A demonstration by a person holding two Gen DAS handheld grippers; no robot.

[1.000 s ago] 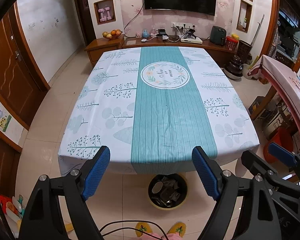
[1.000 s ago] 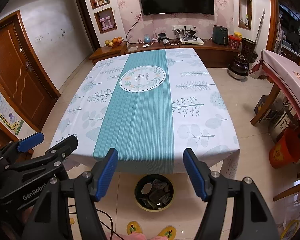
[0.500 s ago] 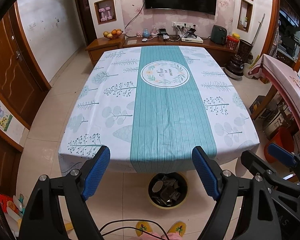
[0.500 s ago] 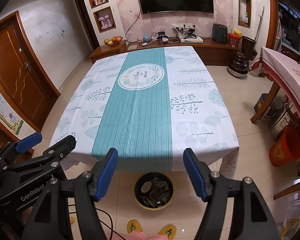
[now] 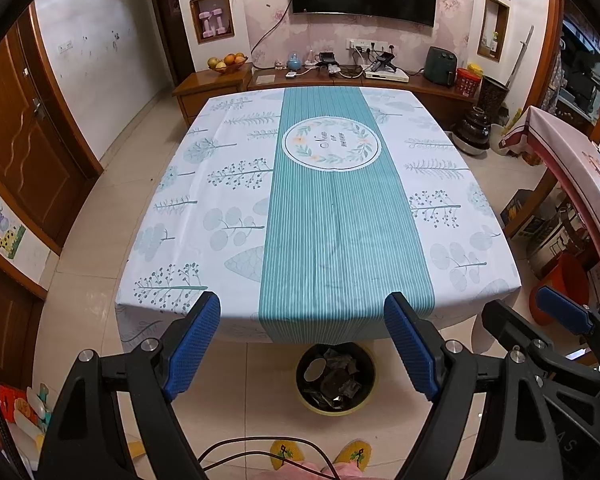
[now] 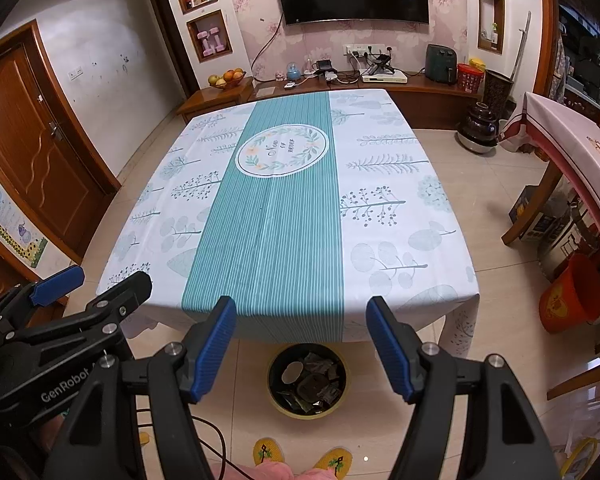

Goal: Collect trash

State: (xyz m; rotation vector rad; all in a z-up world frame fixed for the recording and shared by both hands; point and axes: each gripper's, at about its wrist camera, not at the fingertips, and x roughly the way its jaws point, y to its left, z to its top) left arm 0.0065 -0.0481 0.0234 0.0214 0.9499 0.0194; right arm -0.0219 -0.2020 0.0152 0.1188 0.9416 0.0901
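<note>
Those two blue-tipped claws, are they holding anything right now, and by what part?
Nothing is held. The left gripper and the right gripper both stand open and empty above the trash bin on the floor.

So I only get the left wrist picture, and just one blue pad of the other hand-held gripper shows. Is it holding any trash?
Observer: No. The right hand-held gripper is open, with nothing between its two pads. It hangs over the bin on the floor.
Operator: What is the orange thing half hidden behind it?
Observer: A bucket standing on the floor, with a yellow print on its side.
Operator: Does my own gripper look any different from over there?
Observer: The left hand-held gripper has white lettering along its side, which only the right wrist view shows.
</note>
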